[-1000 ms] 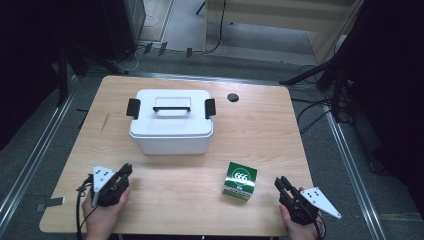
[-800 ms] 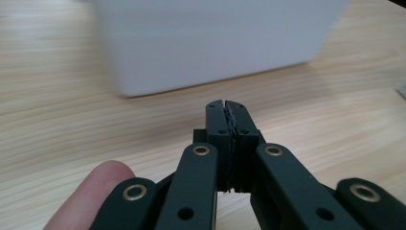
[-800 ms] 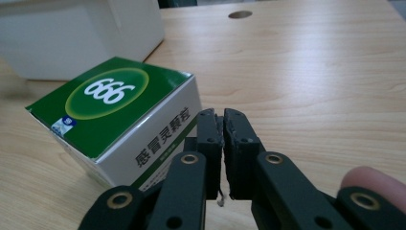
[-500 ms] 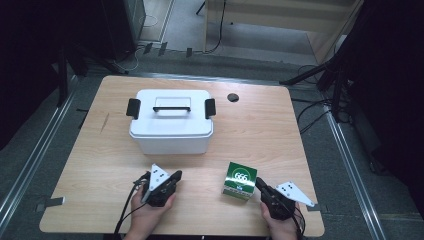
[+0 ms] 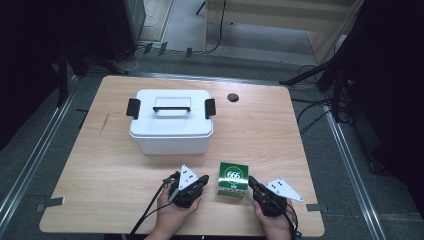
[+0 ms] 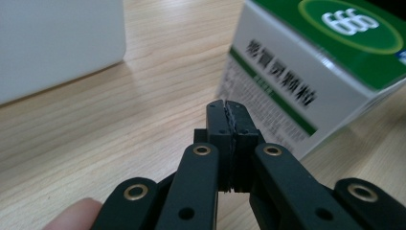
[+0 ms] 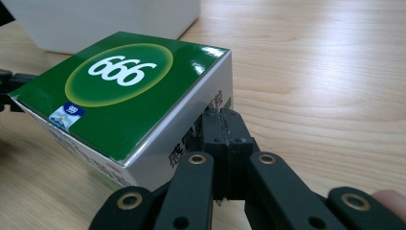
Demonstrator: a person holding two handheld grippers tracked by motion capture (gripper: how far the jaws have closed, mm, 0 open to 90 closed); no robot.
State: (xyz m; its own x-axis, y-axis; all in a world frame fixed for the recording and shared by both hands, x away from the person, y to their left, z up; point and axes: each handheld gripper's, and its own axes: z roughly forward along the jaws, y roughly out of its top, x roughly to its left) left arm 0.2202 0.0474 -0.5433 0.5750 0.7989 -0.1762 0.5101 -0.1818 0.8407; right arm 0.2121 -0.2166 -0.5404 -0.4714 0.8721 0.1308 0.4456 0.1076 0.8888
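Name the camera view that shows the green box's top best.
The right gripper view: the green box shows its whole top, the 666 sharp. The left gripper view catches mostly its printed white side, blurred; the high view shows it small on the table.

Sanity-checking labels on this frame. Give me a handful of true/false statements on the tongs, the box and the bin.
1. Both tongs are shut with nothing between the jaws. True: left tongs and right tongs are closed and empty.
2. The green and white 666 box lies between the two tongs. True.
3. The white lidded storage bin has its lid off. False: the lid is on, its handle flat on top.
4. The 666 box sits on top of the bin. False: it rests on the wooden table, nearer the person than the bin.
5. The right tongs grip the box. False: the shut jaws are beside its side.
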